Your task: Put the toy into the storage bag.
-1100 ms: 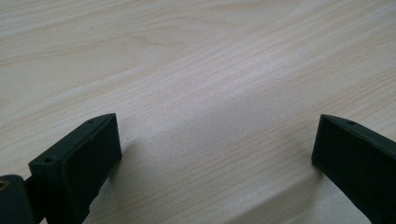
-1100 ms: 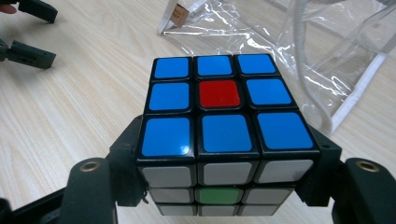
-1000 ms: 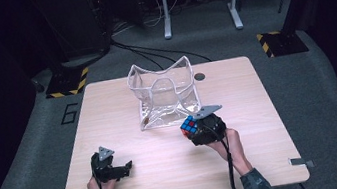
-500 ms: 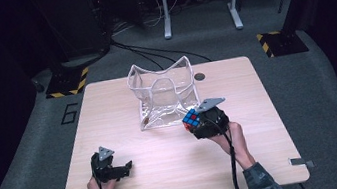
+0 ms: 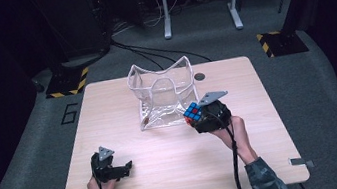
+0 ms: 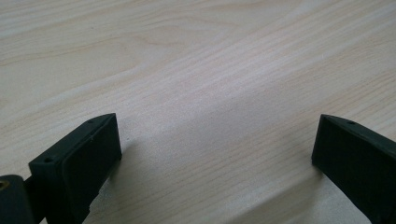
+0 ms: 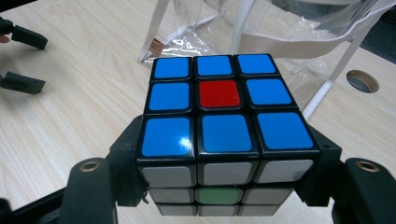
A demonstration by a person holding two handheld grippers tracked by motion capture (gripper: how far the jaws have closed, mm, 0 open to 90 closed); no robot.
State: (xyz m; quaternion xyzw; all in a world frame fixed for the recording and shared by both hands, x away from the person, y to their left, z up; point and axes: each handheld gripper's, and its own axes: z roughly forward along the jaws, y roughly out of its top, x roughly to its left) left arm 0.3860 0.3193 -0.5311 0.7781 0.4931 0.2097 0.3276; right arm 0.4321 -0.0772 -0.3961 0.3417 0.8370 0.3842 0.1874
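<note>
Table (image 5: 123,106): pale wood, cable hole at 1 o'clock. Clear plastic bag (image 5: 163,92): upright, mouth open, just past table centre toward 12 o'clock. Right gripper (image 5: 200,116): raised at bag's 4 o'clock corner, jaws clamped on puzzle cube (image 5: 192,112), blue face with red centre upward. Left gripper (image 5: 122,170): resting on table at 7 o'clock, jaws spread wide, nothing between.

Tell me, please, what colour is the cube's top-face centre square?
Red, ringed by blue squares on the cube; clearest in the right gripper view.
</note>
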